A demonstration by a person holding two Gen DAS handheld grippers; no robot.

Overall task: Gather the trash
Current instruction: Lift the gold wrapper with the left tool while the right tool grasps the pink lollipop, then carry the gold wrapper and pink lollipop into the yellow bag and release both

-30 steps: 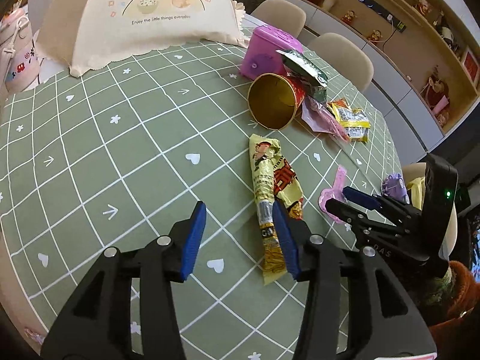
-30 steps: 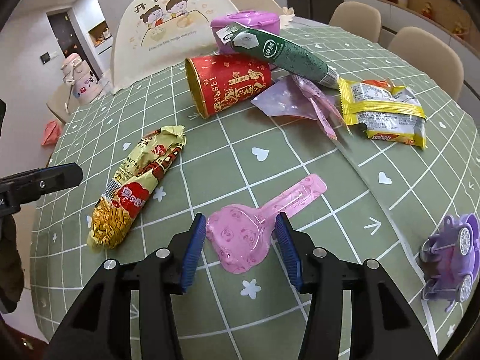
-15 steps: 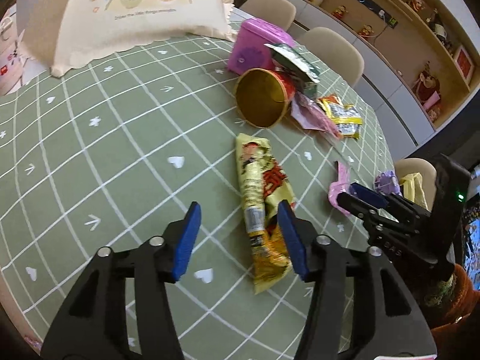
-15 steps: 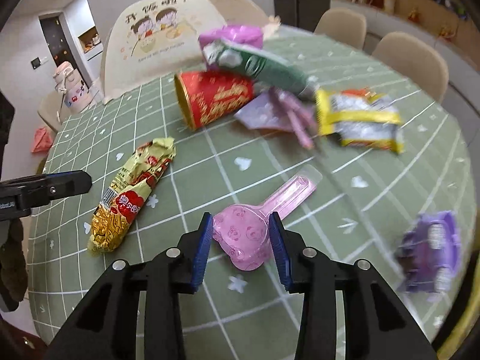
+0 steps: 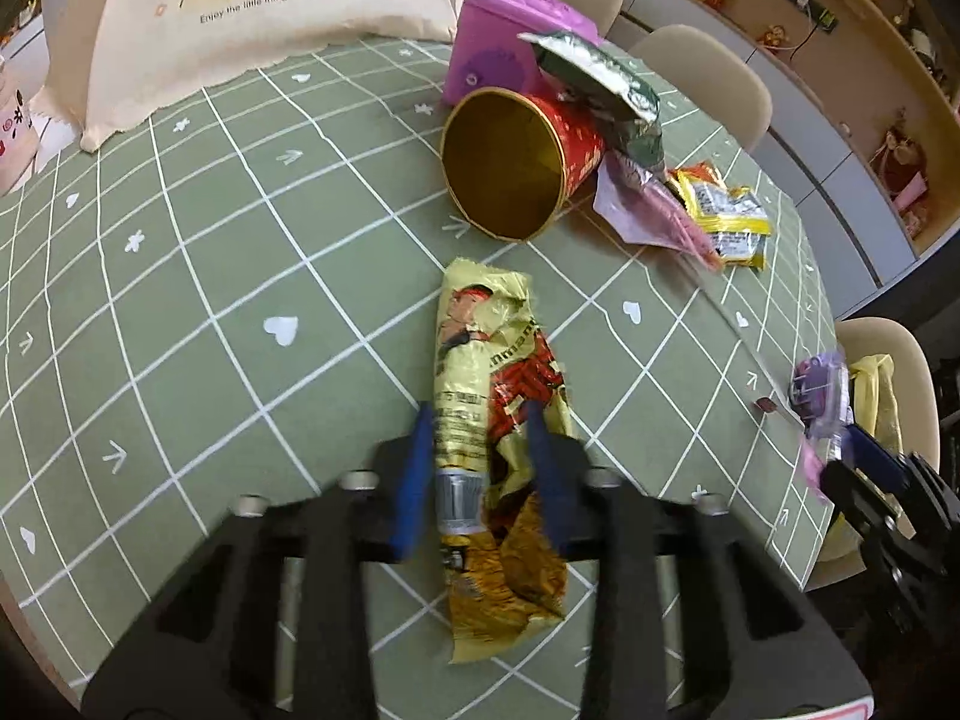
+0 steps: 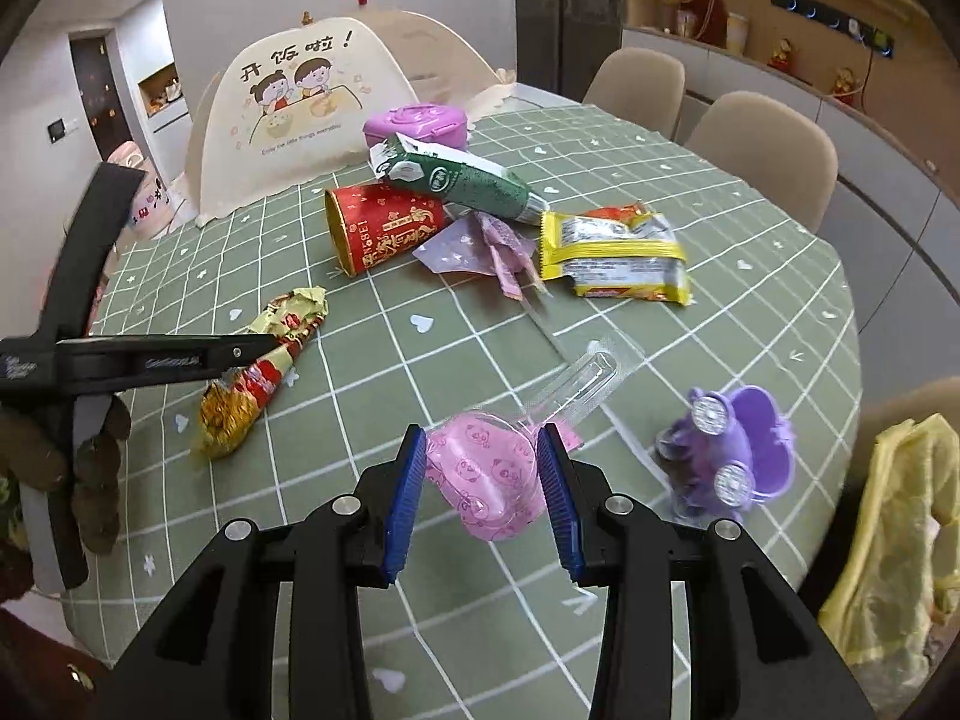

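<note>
left gripper fingers just closing in and pinching the yellow snack wrapper flat on the green table, right gripper fingers pinching the pink plastic packet, red cup farther ahead

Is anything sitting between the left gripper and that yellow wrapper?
Nothing visible. The left gripper already straddles the yellow wrapper on the table, its jaws having just been closing around it with no other litter between.
</note>
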